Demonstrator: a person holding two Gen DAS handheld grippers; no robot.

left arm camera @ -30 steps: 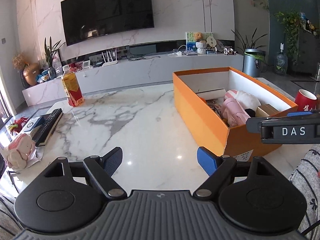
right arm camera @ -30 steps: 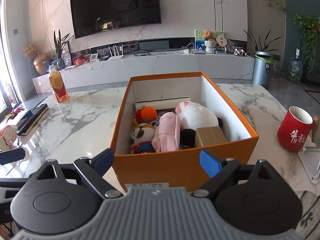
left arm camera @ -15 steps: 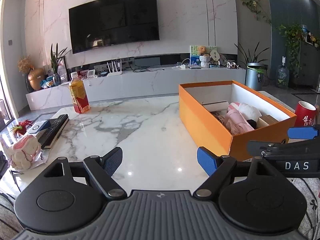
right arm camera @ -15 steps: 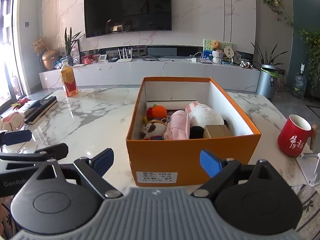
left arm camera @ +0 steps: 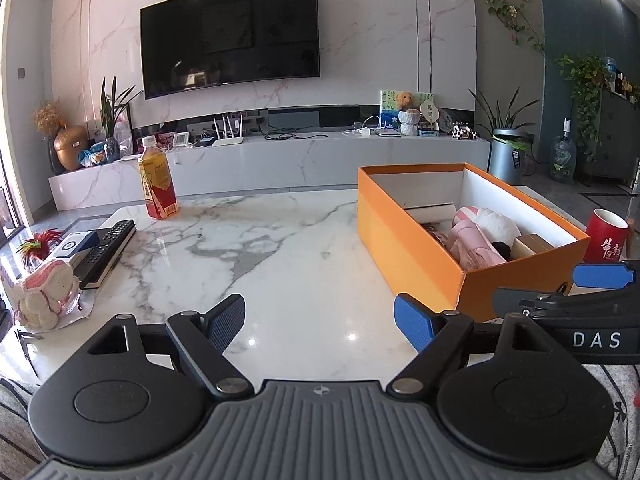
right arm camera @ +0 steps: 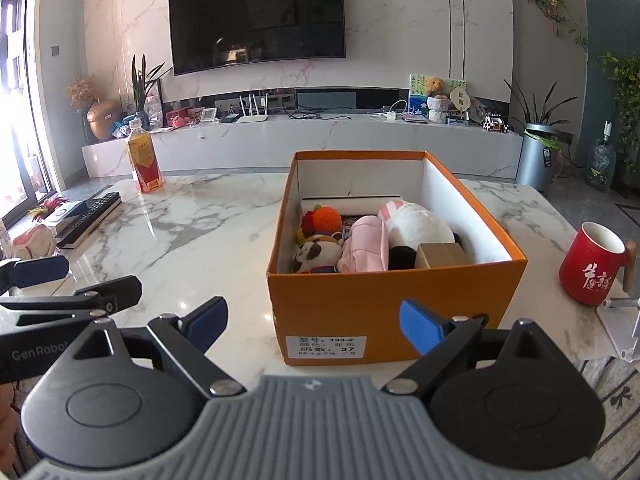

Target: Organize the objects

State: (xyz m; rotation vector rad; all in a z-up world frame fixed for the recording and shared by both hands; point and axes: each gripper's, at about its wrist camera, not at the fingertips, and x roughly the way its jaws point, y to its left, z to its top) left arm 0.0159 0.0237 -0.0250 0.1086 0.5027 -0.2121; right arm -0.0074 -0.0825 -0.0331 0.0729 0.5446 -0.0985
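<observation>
Both wrist cameras look low across the tabletop [left arm camera: 280,248] toward the television wall, sharing the nearby orange box [right arm camera: 392,300].

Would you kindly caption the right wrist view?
Open right gripper faces an orange box of plush toys on a marble table.

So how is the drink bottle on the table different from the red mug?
The drink bottle is tall, narrow and capped, with amber liquid and a red and yellow label; the red mug is short, wide and open-topped, with white characters and a wooden-looking handle. The bottle stands at the far left of the marble table, left of the orange box; the mug stands near the right edge. Both stand upright, held by neither gripper.
</observation>
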